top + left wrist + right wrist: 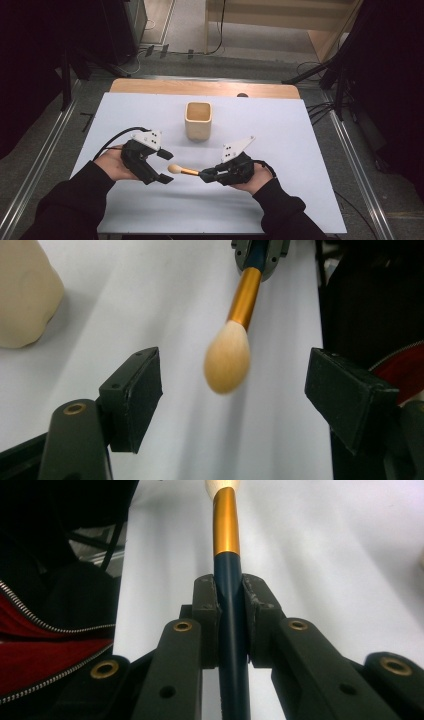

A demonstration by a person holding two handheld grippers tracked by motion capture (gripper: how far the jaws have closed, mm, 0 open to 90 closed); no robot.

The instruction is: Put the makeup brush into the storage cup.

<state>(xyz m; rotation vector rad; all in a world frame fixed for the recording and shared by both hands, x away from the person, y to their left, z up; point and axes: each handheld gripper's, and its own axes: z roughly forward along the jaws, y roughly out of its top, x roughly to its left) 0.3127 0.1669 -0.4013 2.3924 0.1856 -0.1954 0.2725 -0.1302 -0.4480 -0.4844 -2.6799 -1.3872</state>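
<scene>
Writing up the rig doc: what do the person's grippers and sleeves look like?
Both grippers, left gripper and right gripper, are black, each topped by a pale grey three-cornered plate. Fingers end in blocky black pads; brass-coloured bushings show at the pivots. A black cable trails from the left one. Sleeves are black.

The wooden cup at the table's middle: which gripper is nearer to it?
Left, narrowly. The left gripper sits below-left of the cup, jaws open; the right gripper, clamping the brush, sits lower.

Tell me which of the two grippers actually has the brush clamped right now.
The right gripper: its jaws are shut on the dark handle of the brush. The left gripper stands open, pads clear of the bristle tip.
</scene>
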